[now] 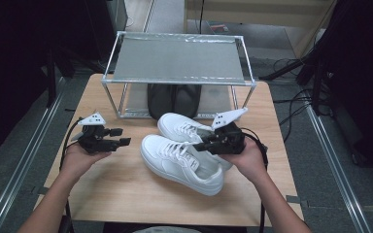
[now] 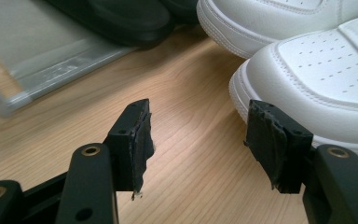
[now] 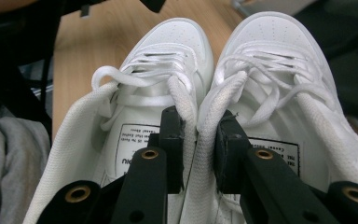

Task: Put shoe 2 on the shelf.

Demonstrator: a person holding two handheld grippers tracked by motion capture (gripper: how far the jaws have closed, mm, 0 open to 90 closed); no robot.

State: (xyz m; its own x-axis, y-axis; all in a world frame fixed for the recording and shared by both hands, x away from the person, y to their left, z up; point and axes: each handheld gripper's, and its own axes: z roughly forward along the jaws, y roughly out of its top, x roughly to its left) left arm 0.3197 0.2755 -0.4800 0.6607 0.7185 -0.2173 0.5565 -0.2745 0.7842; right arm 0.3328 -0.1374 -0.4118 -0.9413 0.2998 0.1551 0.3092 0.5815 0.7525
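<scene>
Wooden table [image 1: 121,194] carried a white pair of sneakers [image 1: 182,158]. Right gripper [image 3: 199,140] pinched both inner collars together. Left gripper [image 2: 198,140] stood wide, empty, beside the toes.

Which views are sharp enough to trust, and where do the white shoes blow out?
High view: soft, dark at the edges, white shoes nearly featureless. Left gripper view: claw crisp, rack behind blurred. Right gripper view: claw and collars sharp, toes glare-washed.

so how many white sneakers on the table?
2, side by side mid-table: near sneaker and far sneaker, their inner collars pinched together by the right gripper. None seem hidden.
</scene>
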